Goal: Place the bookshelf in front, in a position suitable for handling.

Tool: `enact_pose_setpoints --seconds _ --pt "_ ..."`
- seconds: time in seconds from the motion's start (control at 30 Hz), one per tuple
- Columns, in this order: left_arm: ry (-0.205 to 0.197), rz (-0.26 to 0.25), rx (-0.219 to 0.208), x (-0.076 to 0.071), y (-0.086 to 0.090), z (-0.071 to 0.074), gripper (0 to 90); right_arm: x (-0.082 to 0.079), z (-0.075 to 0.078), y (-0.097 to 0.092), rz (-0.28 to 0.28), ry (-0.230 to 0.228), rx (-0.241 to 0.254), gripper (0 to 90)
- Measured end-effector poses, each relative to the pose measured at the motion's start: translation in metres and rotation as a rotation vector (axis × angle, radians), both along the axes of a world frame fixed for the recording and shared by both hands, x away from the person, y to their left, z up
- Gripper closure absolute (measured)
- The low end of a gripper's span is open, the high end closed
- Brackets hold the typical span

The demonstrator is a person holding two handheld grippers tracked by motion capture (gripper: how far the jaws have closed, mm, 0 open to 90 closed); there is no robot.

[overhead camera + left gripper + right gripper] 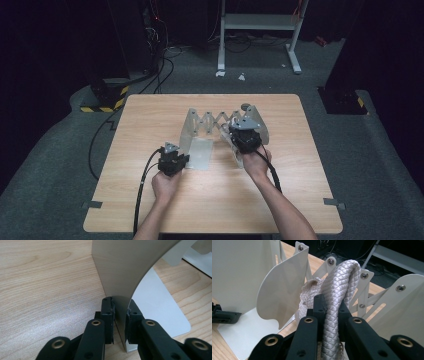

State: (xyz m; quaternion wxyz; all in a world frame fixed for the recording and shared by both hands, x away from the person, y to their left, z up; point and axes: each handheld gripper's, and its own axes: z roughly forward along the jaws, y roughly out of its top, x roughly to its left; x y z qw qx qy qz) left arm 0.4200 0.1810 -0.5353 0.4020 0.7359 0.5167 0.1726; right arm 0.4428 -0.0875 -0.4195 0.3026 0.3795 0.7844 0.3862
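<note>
Rivets and crossed white slats of the scissor lattice (362,293) stand right behind your right gripper (331,306), and a curved white panel (284,287) of the same expanding rack rises just to the left of its fingers. Your right fingers (319,305) are pressed in on a silvery braided rope (337,297); the rope runs up between them, arches over at the top against the lattice, and a frayed end shows just left of the fingers. In the high view that gripper (246,136) sits at the rack's right end panel (260,125).

Your left gripper (120,315) is nearly closed, its fingers (108,315) pinching the lower edge of the rack's upright end plate (120,267), one finger on each face. The plate's flat foot (160,307) lies on the wooden table (45,290) just to the right of these fingers. In the high view this gripper (172,160) holds at the rack's left end.

Left of your left fingers the tabletop is bare wood. Between your two grippers the stretched lattice (215,122) spans the gap, well back from the table's near edge (210,231).
</note>
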Motion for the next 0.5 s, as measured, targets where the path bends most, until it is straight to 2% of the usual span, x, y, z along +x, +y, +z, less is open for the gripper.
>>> enact_pose_setpoints --seconds 0.27,0.4,0.5 --pt "-0.001 0.001 0.002 -0.0002 -0.0002 0.0 79.8 -0.0043 -0.0036 0.0001 0.003 -0.02 -0.021 83.7" --pt "0.0 0.002 0.0 -0.0002 -0.0003 0.0 79.8 -0.0076 -0.0064 0.0024 0.004 -0.04 -0.051 83.7" --pt "0.001 0.002 -0.001 -0.0003 -0.0003 0.0 79.8 -0.0096 -0.0081 0.0005 0.002 -0.035 -0.042 83.7"
